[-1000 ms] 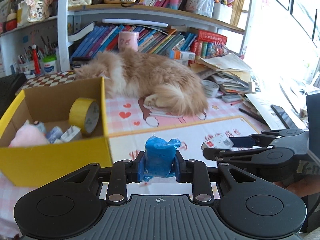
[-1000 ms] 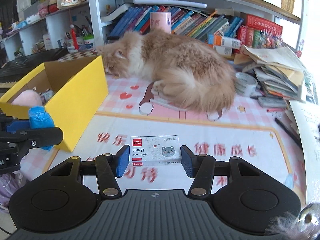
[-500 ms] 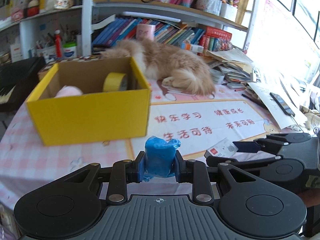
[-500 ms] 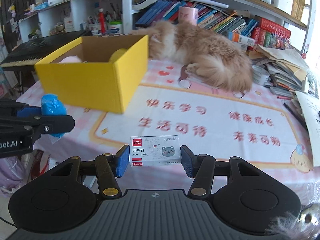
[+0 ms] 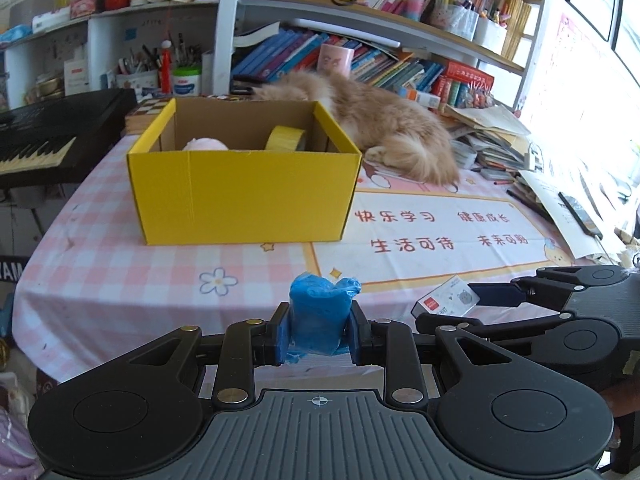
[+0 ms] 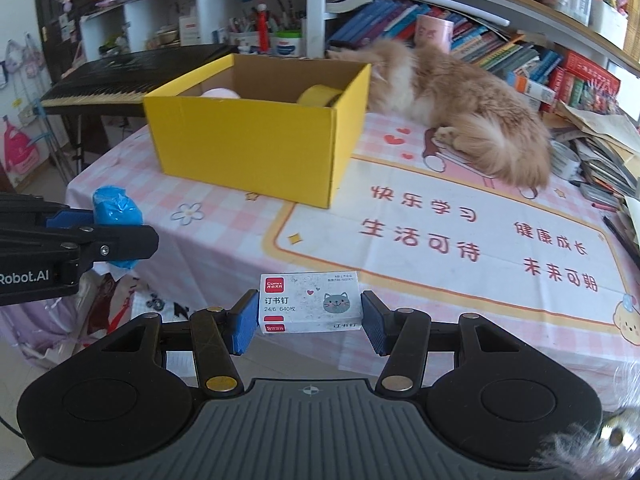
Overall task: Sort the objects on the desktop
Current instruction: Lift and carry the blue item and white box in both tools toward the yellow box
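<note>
My left gripper is shut on a crumpled blue plastic roll, held off the near edge of the table. The right gripper is shut on a white staple box with a cat picture, also near the table's front edge. Each gripper shows in the other's view: the right one with the staple box at the right, the left one with the blue roll at the left. A yellow cardboard box stands open on the table, holding yellow tape and a pink soft thing.
A fluffy orange cat lies behind and right of the box on the pink checked tablecloth. Stacked papers and books crowd the right side. A black keyboard stands left of the table. Shelves fill the back.
Both grippers have drawn back from the yellow box toward the table's front edge, each still holding its object. The box and cat now look farther away.
</note>
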The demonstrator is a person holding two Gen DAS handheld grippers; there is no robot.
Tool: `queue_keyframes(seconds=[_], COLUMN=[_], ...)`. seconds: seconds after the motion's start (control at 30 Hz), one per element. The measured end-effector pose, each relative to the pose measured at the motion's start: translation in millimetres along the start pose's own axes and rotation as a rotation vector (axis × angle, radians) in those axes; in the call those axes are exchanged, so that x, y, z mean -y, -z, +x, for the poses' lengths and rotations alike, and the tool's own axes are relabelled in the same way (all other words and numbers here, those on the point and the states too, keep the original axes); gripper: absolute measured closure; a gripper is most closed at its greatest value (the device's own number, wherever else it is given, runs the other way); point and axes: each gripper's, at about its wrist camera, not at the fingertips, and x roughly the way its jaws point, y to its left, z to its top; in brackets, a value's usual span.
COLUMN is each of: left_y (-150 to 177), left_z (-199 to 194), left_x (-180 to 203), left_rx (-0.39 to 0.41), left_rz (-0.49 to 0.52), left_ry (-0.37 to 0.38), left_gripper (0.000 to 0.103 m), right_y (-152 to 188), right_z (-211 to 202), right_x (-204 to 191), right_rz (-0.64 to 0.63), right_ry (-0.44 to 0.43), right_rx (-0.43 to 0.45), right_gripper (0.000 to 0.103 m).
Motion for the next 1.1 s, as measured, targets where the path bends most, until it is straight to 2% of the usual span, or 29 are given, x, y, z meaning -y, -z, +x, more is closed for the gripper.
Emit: queue_keyframes(seconds=[0.67,1.1], left_y=[4,-1], left_z=[-10,-12], left_x=[-11,-29], left_rx=[0.019,0.026], left_rz=[-0.005,-0.058], left_ry=[-0.003,-0.068], left_gripper=[0.077,0.077], right_y=[2,-16], right_z=[-3,7], right_x=[-15,-23], right_rz=[-0.023,-0.047], right_ry=[-0.010,-0.068], right_rx=[-0.005,0.003], right_gripper=[0.052,0.052])
